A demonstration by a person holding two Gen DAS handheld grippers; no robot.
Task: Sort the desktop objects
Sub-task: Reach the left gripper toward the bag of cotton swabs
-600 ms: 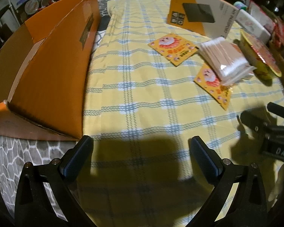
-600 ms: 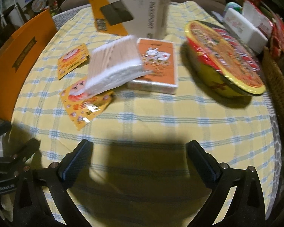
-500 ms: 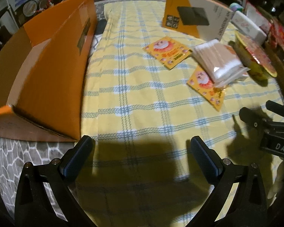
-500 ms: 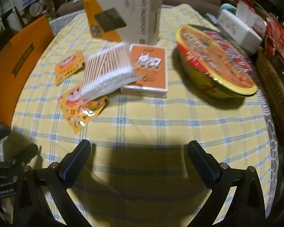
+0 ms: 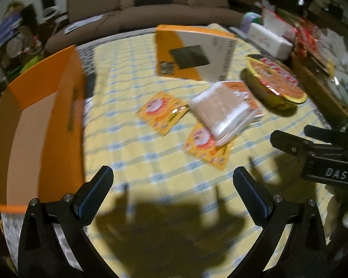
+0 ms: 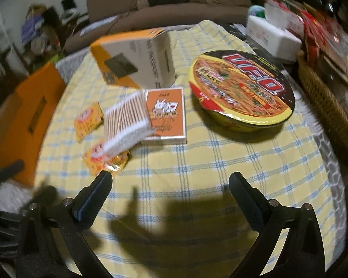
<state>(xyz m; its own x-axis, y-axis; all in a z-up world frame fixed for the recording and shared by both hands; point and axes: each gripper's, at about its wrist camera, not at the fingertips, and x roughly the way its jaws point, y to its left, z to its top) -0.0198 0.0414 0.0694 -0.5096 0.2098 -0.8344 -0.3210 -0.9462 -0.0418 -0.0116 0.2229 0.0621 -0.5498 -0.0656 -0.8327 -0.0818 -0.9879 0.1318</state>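
Observation:
On the yellow checked cloth lie two orange sachets, a pack of cotton swabs, an orange card box, a noodle bowl and an orange-white carton. An open orange box stands at the left. My left gripper is open and empty above the cloth's near part. My right gripper is open and empty, near the front sachet. The right gripper also shows in the left wrist view.
A white tissue box and a wicker basket with packets stand at the right. A brown sofa is behind the table. The table edge with grey stone pattern shows at the near left.
Both grippers have lifted and tilted up, so the sofa and room now show. The objects sit lower in both views. Nothing was grasped.

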